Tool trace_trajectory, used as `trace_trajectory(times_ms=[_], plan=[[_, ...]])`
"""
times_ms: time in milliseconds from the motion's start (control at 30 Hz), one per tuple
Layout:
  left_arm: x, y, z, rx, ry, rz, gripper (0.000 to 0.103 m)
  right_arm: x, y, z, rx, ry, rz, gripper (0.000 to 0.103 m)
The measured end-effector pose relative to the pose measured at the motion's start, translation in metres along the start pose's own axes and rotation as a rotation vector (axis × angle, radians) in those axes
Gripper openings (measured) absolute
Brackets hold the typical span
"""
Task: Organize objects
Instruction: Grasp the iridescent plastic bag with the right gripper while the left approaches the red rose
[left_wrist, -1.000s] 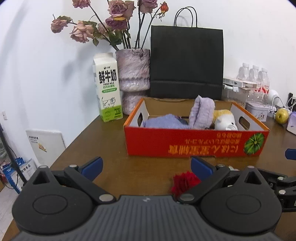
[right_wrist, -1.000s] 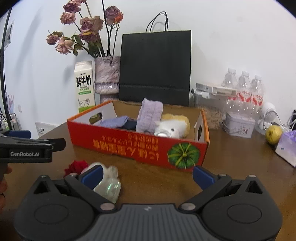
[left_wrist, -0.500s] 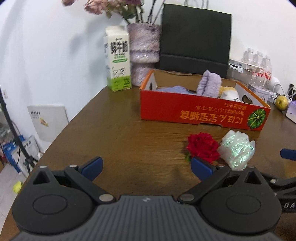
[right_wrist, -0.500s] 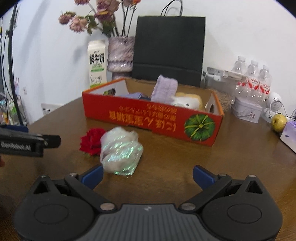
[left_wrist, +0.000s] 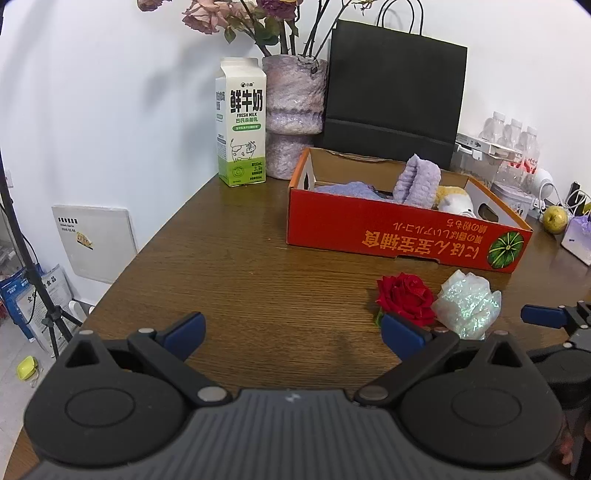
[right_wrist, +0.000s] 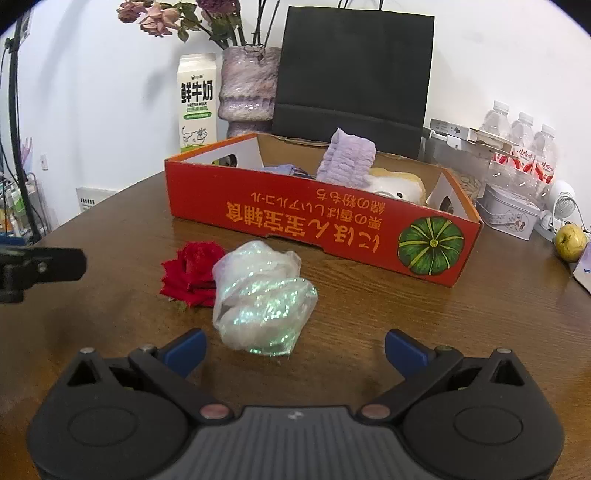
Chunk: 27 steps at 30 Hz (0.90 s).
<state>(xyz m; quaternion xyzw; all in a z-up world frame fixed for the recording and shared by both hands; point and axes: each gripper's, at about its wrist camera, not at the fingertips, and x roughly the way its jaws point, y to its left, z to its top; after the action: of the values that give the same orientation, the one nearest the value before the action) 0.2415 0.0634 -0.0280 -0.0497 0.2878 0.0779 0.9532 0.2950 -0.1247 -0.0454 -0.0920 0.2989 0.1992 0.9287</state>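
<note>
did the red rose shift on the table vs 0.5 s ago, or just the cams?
No. In the right wrist view the red rose lies left of the iridescent plastic bundle and before the red cardboard box, as earlier; only the cameras moved.

Gripper hardware, both units identical

Left gripper (left_wrist: 291, 334) and right gripper (right_wrist: 293, 350): black linkage arms, round black pivot housings, silver pins, ribbed grey centre body with small white mark, blue fingertip pads (left_wrist: 184, 329).
</note>
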Motion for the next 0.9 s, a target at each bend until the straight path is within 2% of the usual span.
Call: trace_trajectory(times_ms=[133,233,367,467,567,700,900], plan=[[-0.002,0.0,-0.001,0.002,-0.002,-0.003,0.103,0.003,-0.001,0.004,0.021,-0.011,0.015,0.102],[-0.001,0.0,-0.001,0.003,0.0,-0.002,0.103,0.005,-0.001,0.007,0.031,-0.034,0.007,0.096],[0.0,0.0,-0.001,0.001,0.004,0.002,0.103,0.008,0.0,0.009,0.033,-0.021,0.039,0.074],[0.002,0.001,-0.001,0.001,0.009,0.004,0.103,0.006,0.003,0.008,0.018,-0.031,0.047,0.066],[0.002,0.001,-0.002,0.001,0.011,0.003,0.103,0.005,0.006,0.009,0.003,-0.035,0.029,0.049],[0.003,0.001,-0.002,0.001,0.013,0.004,0.103,0.003,0.007,0.008,-0.005,-0.05,0.02,0.041],[0.005,0.001,-0.003,0.001,0.01,0.002,0.103,-0.003,0.006,0.007,-0.003,-0.075,0.027,0.037]])
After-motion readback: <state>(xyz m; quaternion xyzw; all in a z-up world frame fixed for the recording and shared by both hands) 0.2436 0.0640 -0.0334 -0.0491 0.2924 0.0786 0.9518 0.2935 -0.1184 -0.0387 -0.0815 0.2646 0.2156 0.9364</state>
